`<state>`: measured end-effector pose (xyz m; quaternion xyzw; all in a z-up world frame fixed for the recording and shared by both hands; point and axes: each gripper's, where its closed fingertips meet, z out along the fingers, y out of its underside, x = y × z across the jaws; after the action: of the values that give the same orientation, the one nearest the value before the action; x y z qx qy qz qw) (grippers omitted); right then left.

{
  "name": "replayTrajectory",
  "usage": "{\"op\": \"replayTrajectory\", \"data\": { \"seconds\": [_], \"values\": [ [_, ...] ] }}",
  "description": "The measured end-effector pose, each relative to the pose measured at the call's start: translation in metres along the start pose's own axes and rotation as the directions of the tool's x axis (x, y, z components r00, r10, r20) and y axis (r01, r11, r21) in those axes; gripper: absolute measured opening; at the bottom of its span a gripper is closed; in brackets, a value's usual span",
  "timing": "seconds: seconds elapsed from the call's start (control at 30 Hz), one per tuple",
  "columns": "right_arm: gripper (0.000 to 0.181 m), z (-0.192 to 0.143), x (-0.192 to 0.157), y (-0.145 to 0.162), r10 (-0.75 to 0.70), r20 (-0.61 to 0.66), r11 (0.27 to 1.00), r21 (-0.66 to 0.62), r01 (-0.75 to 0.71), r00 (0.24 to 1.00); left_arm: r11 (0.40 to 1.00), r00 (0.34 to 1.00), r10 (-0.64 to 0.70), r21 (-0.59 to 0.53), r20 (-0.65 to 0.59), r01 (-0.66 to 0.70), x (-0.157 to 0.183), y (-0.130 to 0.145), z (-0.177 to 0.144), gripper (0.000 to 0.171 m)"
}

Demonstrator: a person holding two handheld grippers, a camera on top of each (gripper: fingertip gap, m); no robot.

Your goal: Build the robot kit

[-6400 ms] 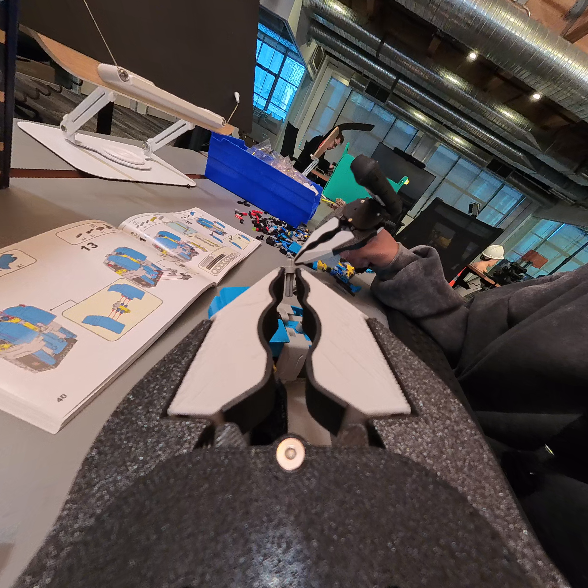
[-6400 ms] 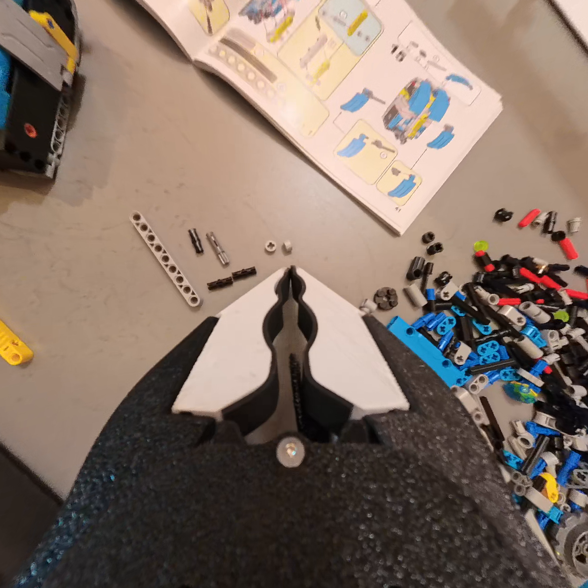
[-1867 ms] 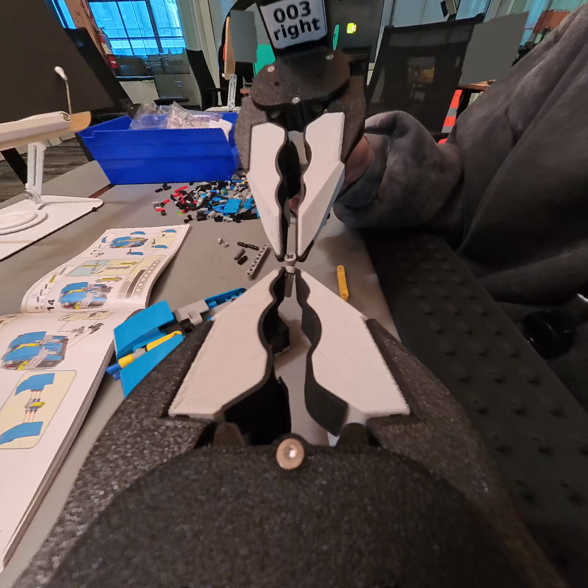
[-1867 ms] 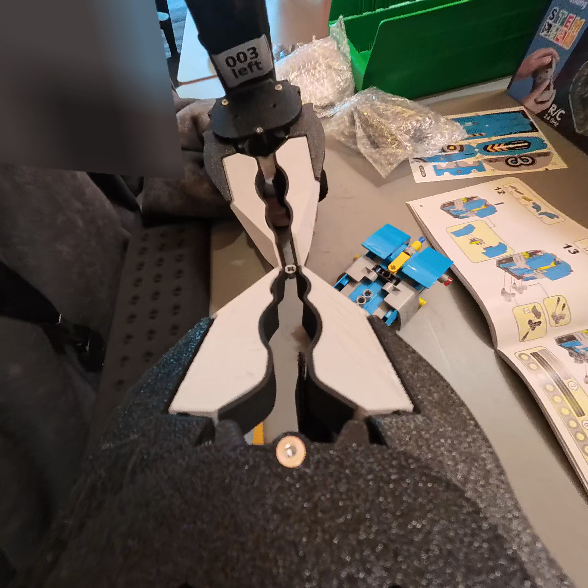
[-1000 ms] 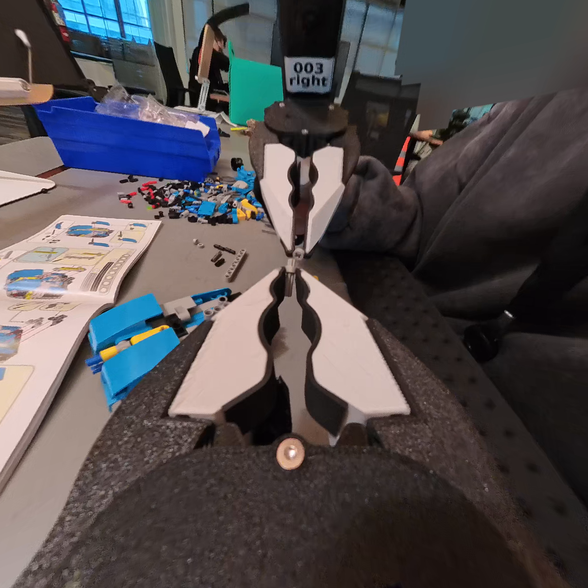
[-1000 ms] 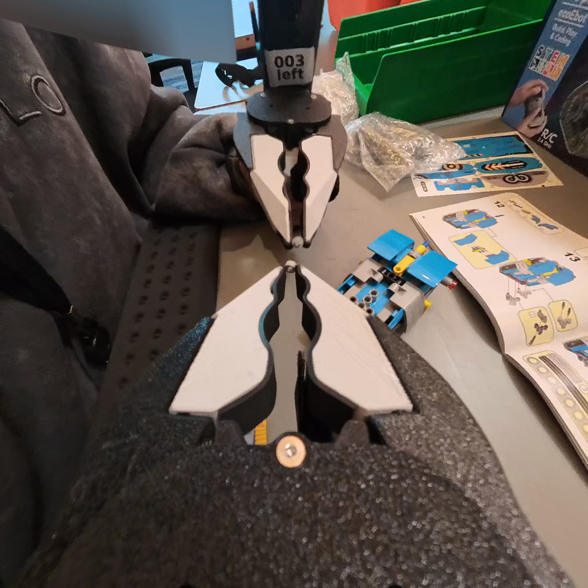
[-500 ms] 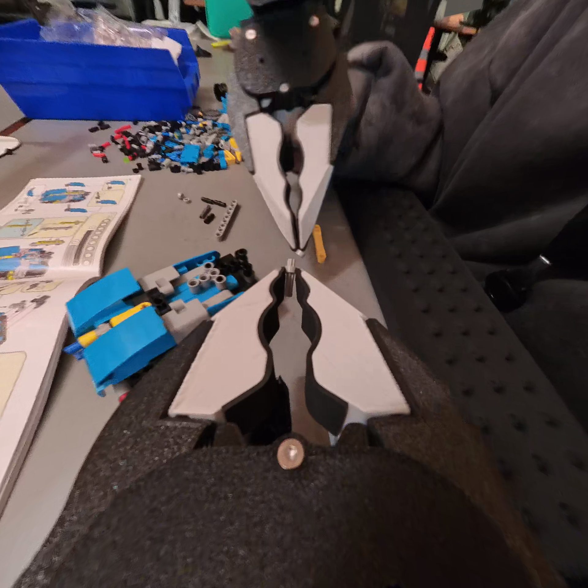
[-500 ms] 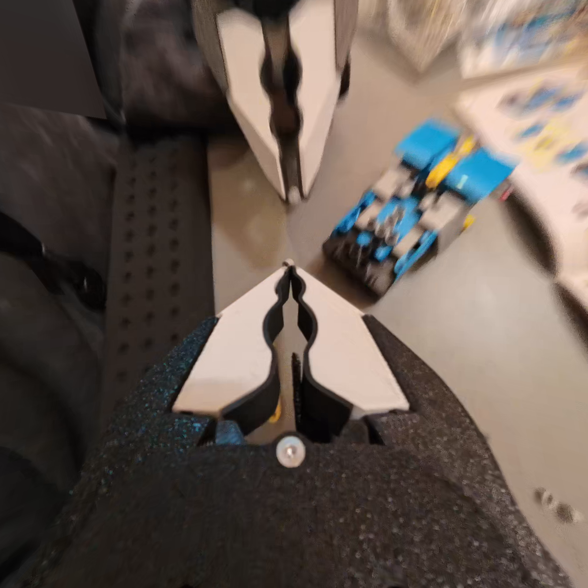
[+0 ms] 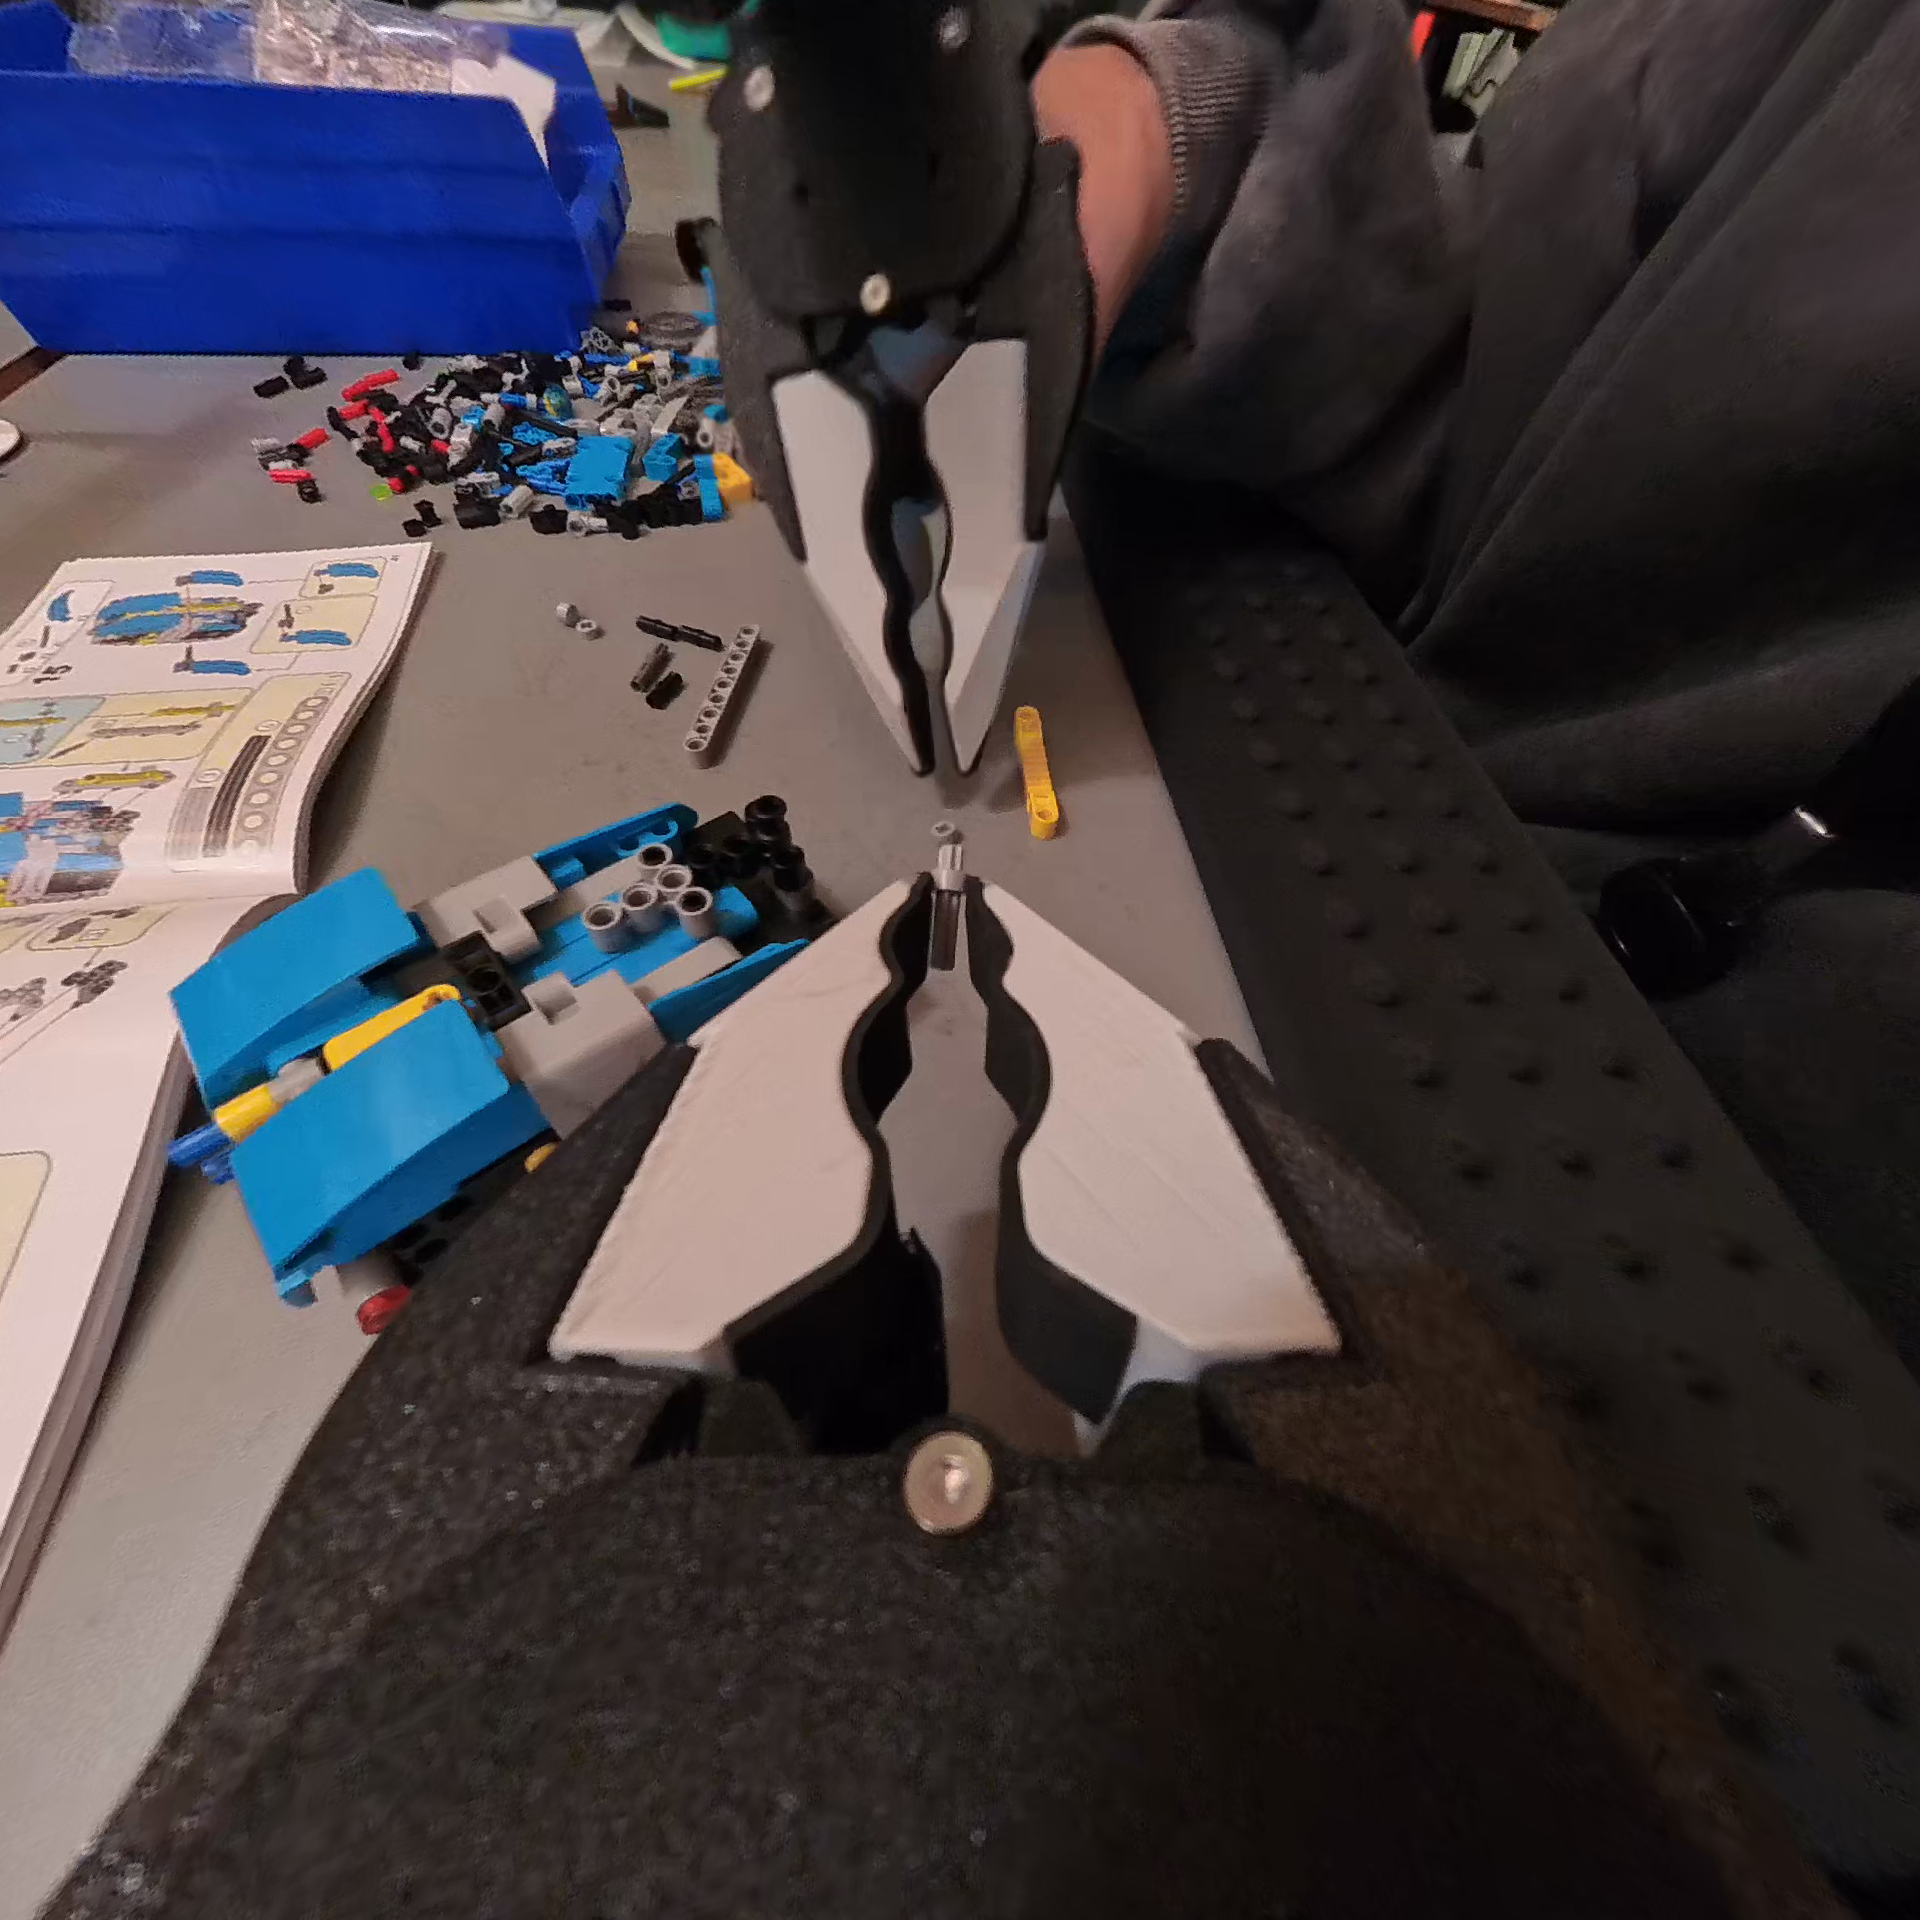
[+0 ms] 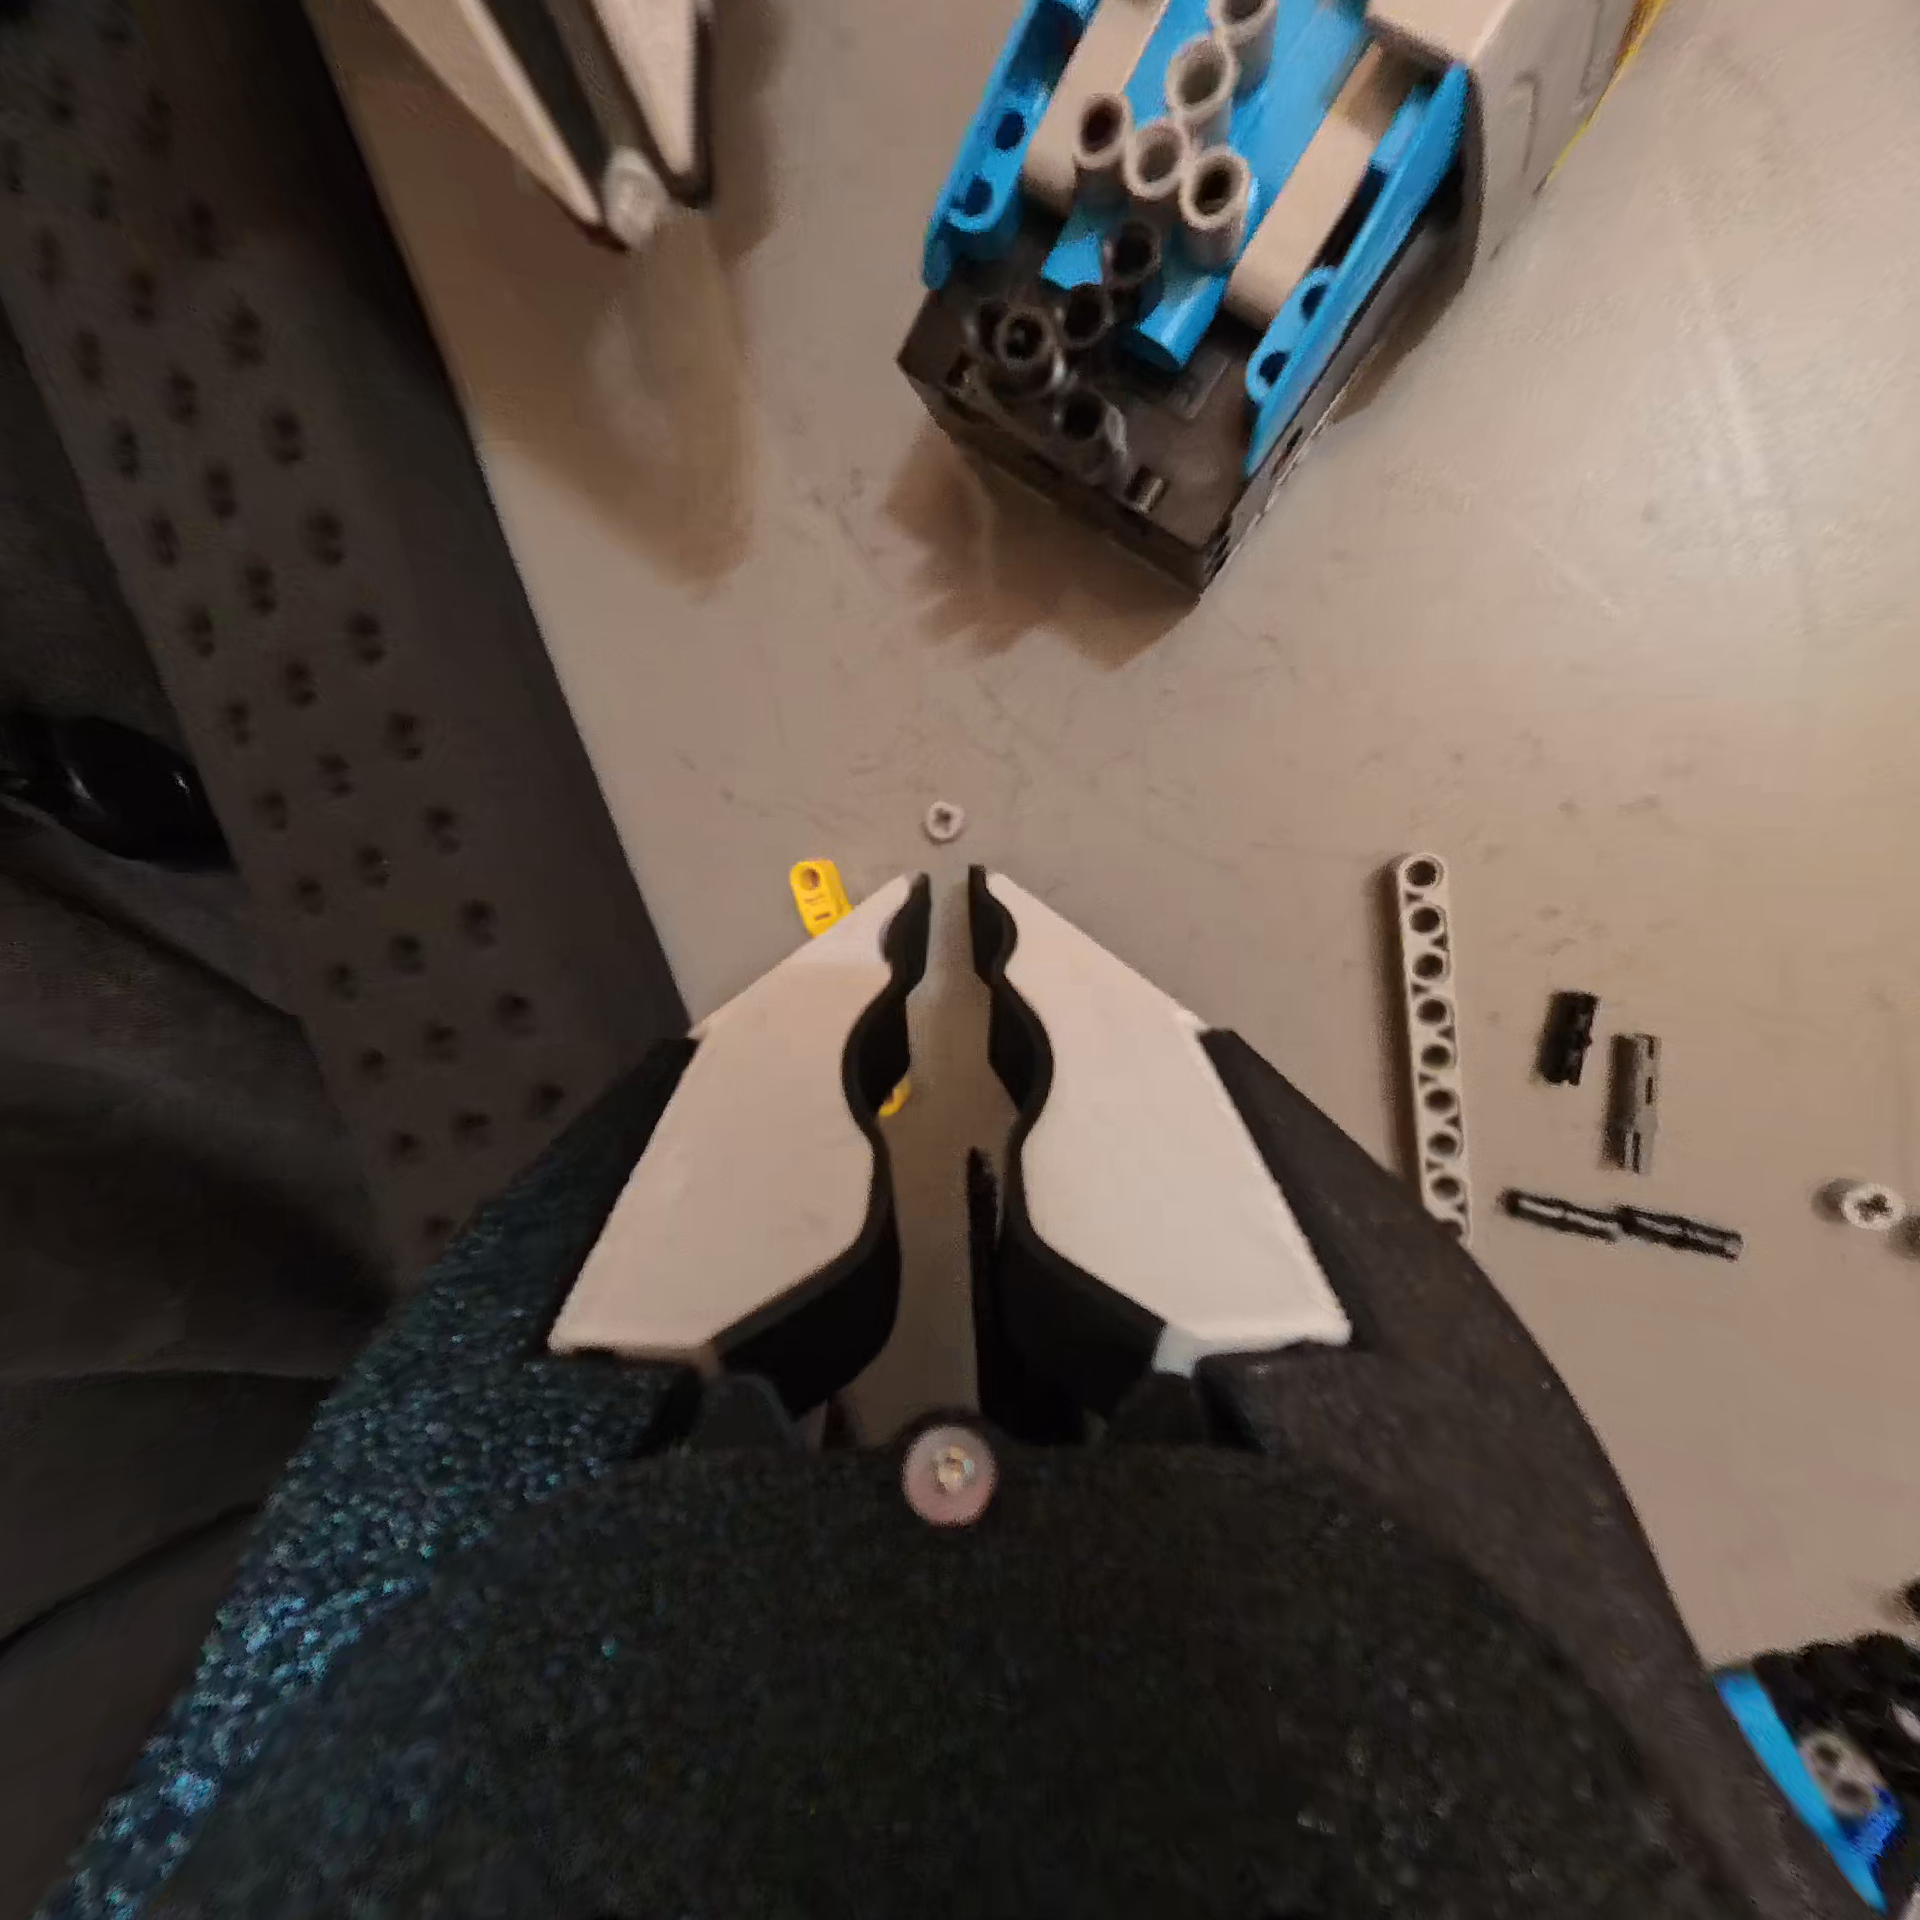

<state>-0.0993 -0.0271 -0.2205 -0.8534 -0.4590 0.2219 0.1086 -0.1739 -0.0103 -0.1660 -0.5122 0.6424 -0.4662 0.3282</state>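
Grey and tiny, a bush point(image 9: 943, 829) lay loose on the table point(image 9: 499, 748) just ahead of the right tongs point(image 10: 948, 883). Half a second earlier it had sat pinched in their tips. Now those jaws stood slightly apart and held nothing, pointing down at the bush from close above. The left tongs point(image 9: 943, 888) had not let go: their tips were still clamped on a short pin point(image 9: 945, 904), its grey end poking out toward the bush without touching it. The two pairs, tip to tip a moment before, had drawn apart.

Beside the right tongs' left jaw lay a yellow piece point(image 10: 816, 894), and off to their right a long grey beam point(image 10: 1432, 1039) with a few black pins. A blue model point(image 9: 416, 1039) sat just left of the left tongs, with an open booklet point(image 9: 156, 727) beyond it. Farther ahead were a heap of parts point(image 9: 520, 447) and a blue bin point(image 9: 291, 208). A black dimpled mat point(image 9: 1455, 935) ran along the table edge to their right, under a grey sleeve point(image 9: 1299, 208).
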Motion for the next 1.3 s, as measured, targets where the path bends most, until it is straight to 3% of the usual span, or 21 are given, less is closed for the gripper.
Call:
{"op": "replayTrajectory", "data": {
  "seconds": [0.13, 0.33, 0.57, 0.9, 0.93, 1.0, 1.07, 1.1, 1.3],
  "values": [
    [0.02, -0.01, -0.001, -0.011, 0.012, -0.18, 0.994, 0.106, 0.007, 0.984, 1.0, 1.0, -0.001, -0.003, 0.003, 0.001, 0.0, 0.0, 0.0, 0.006],
    [0.03, 0.003, 0.003, -0.004, -0.008, -0.328, 0.998, 0.052, 0.026, 0.945, 1.0, 1.0, 0.008, -0.014, 0.005, -0.008, 0.001, 0.002, 0.002, 0.006],
    [0.012, 0.009, 0.008, -0.007, -0.07, -0.354, 0.997, 0.0, 0.075, 0.932, 1.0, 1.0, 0.003, -0.009, 0.008, -0.003, 0.0, 0.001, 0.002, 0.006],
    [0.006, 0.014, 0.006, -0.006, -0.039, -0.235, 0.999, 0.008, 0.042, 0.971, 1.0, 1.0, 0.006, -0.011, 0.022, -0.006, -0.002, 0.001, 0.003, 0.006],
    [0.006, 0.012, 0.007, -0.012, -0.042, -0.241, 0.997, 0.046, 0.055, 0.97, 1.0, 1.0, 0.008, -0.004, 0.025, -0.007, -0.002, 0.0, 0.003, 0.006],
    [0.006, -0.004, -0.007, -0.046, -0.033, -0.166, 0.957, 0.28, 0.079, 0.986, 1.0, 1.0, 0.011, 0.011, 0.024, -0.012, -0.001, -0.002, 0.003, 0.006],
    [0.006, -0.032, -0.02, -0.082, -0.029, -0.103, 0.837, 0.541, 0.081, 0.994, 1.0, 1.0, 0.017, 0.023, 0.023, -0.017, 0.0, -0.005, 0.003, 0.006],
    [0.006, -0.039, -0.031, -0.091, -0.053, -0.037, 0.792, 0.607, 0.064, 0.998, 0.999, 1.0, 0.014, 0.03, 0.025, -0.015, -0.001, -0.005, 0.002, 0.006],
    [0.006, -0.024, -0.037, -0.097, -0.074, -0.042, 0.792, 0.605, 0.084, 0.996, 0.998, 1.0, -0.018, 0.063, 0.018, 0.017, -0.003, -0.01, -0.001, 0.005]
  ]
}}
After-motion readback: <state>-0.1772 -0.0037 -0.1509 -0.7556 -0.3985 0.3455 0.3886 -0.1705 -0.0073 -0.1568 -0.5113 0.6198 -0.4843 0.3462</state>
